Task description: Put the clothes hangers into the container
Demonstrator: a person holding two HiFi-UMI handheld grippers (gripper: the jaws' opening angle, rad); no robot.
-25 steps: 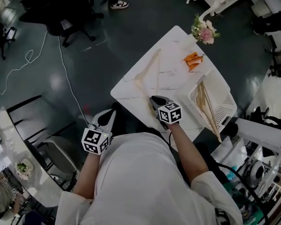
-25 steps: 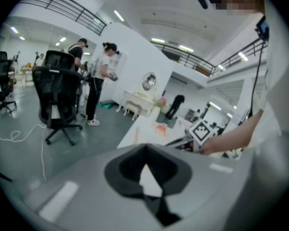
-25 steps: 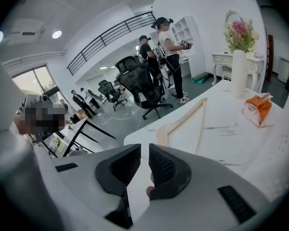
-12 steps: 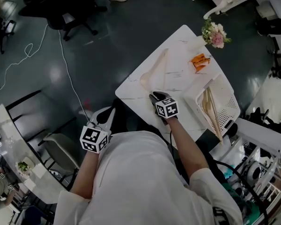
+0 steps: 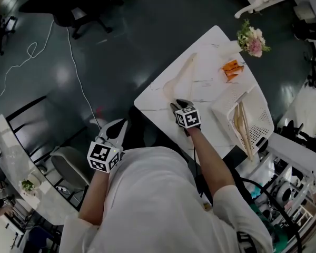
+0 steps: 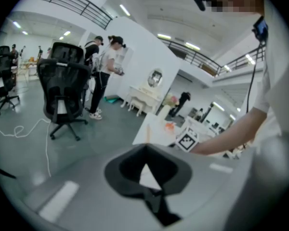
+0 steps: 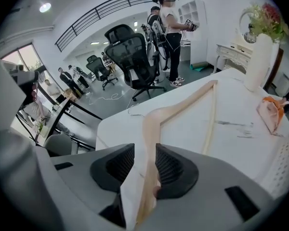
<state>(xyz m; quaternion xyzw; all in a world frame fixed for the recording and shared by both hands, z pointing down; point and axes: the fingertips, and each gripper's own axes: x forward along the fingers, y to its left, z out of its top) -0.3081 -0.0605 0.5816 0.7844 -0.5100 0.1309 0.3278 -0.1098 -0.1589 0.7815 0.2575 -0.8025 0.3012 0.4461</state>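
Note:
A pale wooden hanger (image 5: 183,76) lies on the white marble table (image 5: 210,51). My right gripper (image 5: 181,105) is at its near end. In the right gripper view one hanger arm (image 7: 183,105) runs between the jaws of the right gripper (image 7: 144,153), which are opening, and a gap shows beside the left pad. The white slotted container (image 5: 258,109) stands at the table's right edge with several hangers (image 5: 243,126) in it. My left gripper (image 5: 116,133) hangs off the table to the left. In its own view the left gripper (image 6: 145,150) is shut and holds nothing.
A vase of flowers (image 5: 253,39) and an orange object (image 5: 232,69) sit at the table's far corner. A black office chair (image 6: 62,90) and standing people are on the floor beyond. A white cable (image 5: 68,46) trails across the floor, and another desk (image 5: 21,162) is at left.
My right gripper has edged forward over the hanger's near end. The left gripper has stayed low beside me. The head view has shifted a little.

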